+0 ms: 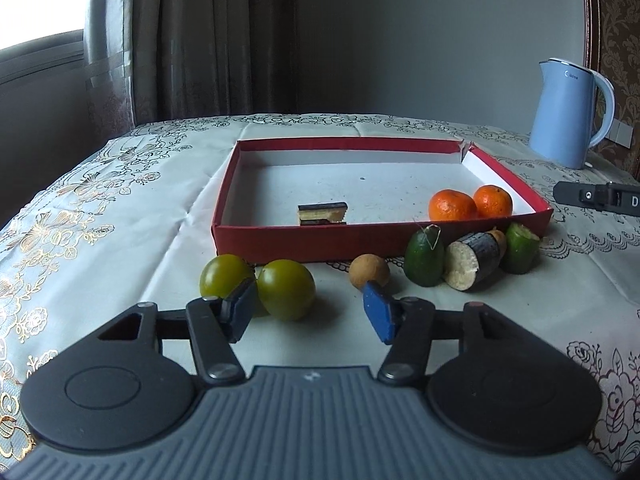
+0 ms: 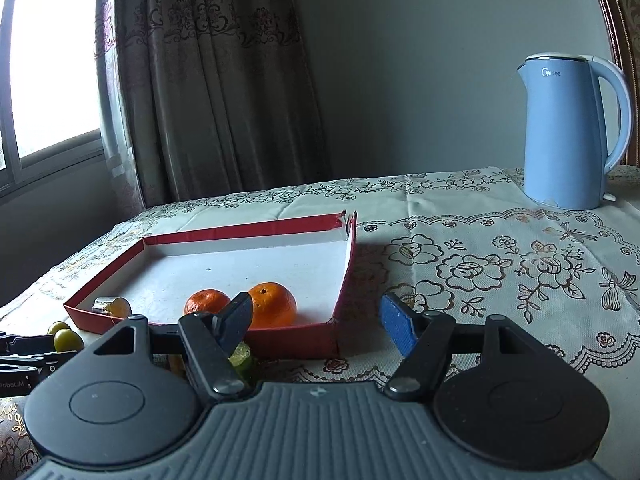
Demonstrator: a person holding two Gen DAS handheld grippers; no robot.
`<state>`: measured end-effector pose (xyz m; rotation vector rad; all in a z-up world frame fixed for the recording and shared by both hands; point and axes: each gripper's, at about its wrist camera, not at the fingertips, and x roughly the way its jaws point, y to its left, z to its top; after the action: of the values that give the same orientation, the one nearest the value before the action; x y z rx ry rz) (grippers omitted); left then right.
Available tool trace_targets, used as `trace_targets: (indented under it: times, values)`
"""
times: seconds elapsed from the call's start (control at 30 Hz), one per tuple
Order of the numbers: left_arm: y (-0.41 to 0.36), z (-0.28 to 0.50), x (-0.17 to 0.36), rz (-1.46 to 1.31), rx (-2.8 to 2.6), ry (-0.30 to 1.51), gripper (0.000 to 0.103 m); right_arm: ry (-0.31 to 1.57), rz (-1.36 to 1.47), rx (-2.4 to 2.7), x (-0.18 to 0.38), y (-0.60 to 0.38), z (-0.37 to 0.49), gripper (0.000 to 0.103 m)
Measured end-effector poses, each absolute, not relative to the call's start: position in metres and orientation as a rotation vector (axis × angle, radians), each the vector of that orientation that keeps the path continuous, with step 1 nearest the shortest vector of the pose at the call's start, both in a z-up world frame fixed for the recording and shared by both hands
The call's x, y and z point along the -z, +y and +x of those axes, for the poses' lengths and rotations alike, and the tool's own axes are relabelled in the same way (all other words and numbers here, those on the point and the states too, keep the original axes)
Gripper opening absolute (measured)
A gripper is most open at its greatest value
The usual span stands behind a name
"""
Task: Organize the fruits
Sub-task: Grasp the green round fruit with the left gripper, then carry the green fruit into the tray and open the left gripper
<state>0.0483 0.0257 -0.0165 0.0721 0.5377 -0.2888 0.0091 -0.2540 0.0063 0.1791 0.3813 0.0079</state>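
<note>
Altogether, 2 oranges [image 1: 452,205] in the red box [image 1: 280,242]; 2 green fruits [image 1: 286,295] outside.

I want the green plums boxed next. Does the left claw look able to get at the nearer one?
Probably yes. The left claw is open, and the nearer green plum sits on the tablecloth just ahead; the second green plum crowds one side.

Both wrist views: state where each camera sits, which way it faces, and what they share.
Left wrist: on the left gripper, low before the red tray's near wall, facing loose fruit; own open fingers show.
Right wrist: on the right gripper, off the tray's right corner, facing the curtain; own open fingers show.
Shared: tray, two oranges, blue kettle.
</note>
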Motion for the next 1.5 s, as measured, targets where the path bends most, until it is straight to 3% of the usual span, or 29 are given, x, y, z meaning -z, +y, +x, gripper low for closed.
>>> trace_targets:
  times: [0.27, 0.47, 0.57, 0.67, 1.2, 1.5]
  values:
    - [0.023, 0.067, 0.021, 0.058, 0.268, 0.609, 0.055, 0.386, 0.19, -0.014, -0.004, -0.255, 0.01, 0.071]
    - [0.028, 0.068, 0.021, 0.029, 0.252, 0.606, 0.039, 0.414, 0.172, -0.006, -0.001, -0.252, 0.014, 0.071]
    - [0.03, 0.068, 0.021, 0.016, 0.239, 0.604, 0.035, 0.424, 0.172, 0.016, 0.0, -0.252, 0.013, 0.085]
    - [0.03, 0.068, 0.021, 0.016, 0.235, 0.603, 0.033, 0.415, 0.184, 0.03, 0.0, -0.254, 0.012, 0.086]
    - [0.023, 0.048, 0.013, 0.045, 0.26, 0.539, 0.032, 0.399, 0.208, 0.047, -0.001, -0.258, 0.008, 0.086]
    - [-0.009, 0.073, -0.021, 0.075, 0.299, 0.468, 0.032, 0.404, 0.211, 0.048, 0.0, -0.258, 0.009, 0.086]
